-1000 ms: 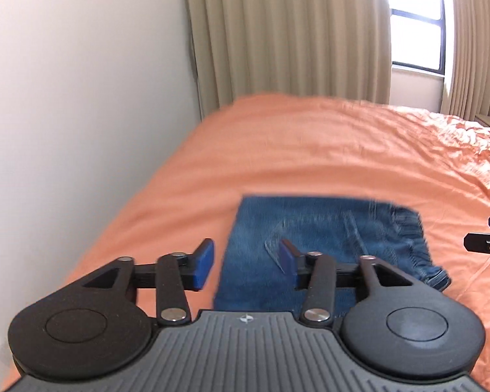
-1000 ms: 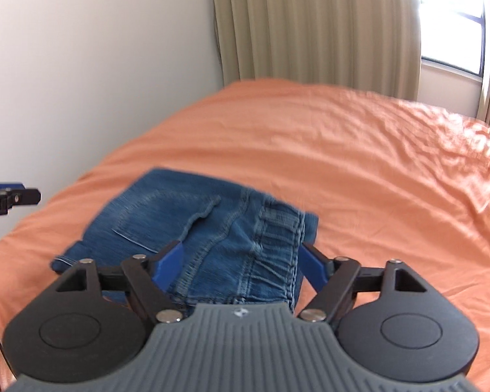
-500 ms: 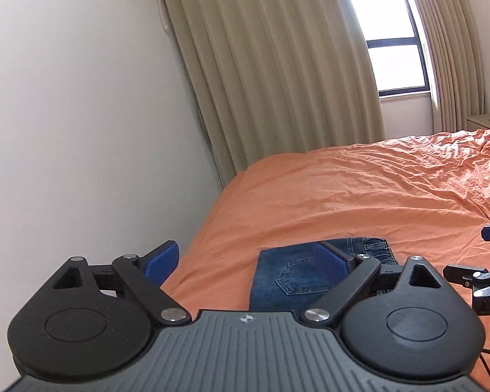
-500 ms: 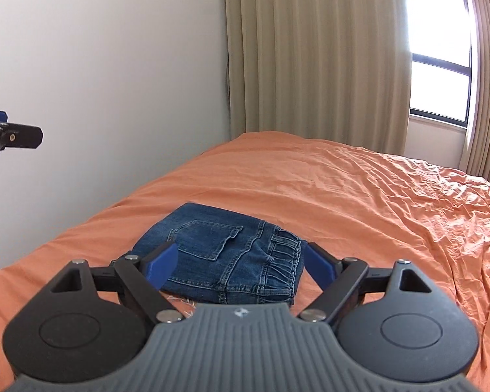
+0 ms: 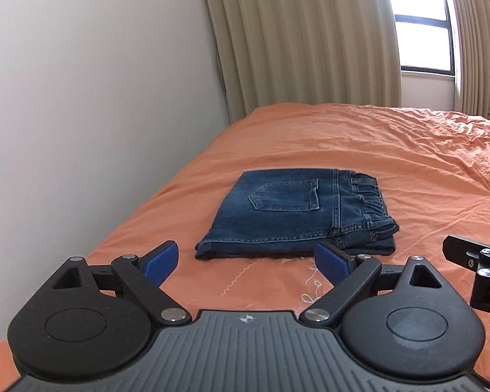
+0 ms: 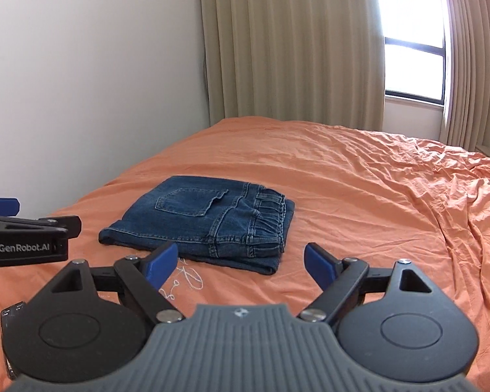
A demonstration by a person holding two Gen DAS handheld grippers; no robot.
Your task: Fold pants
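Both grippers have pulled back, jaws wide and empty: left gripper (image 5: 246,261), right gripper (image 6: 240,263). Folded blue denim pants (image 5: 297,215) lie square on the orange bed (image 5: 408,179); retreat clear, leaving them undisturbed.

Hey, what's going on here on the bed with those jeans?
A person is folding pants with a hand-held gripper in each hand. The jeans lie folded into a compact rectangle on the orange bedsheet, back pocket up, waistband toward the right. The left hand-held gripper and the right hand-held gripper are both open and empty, held short of the jeans and touching nothing. The fold looks finished.
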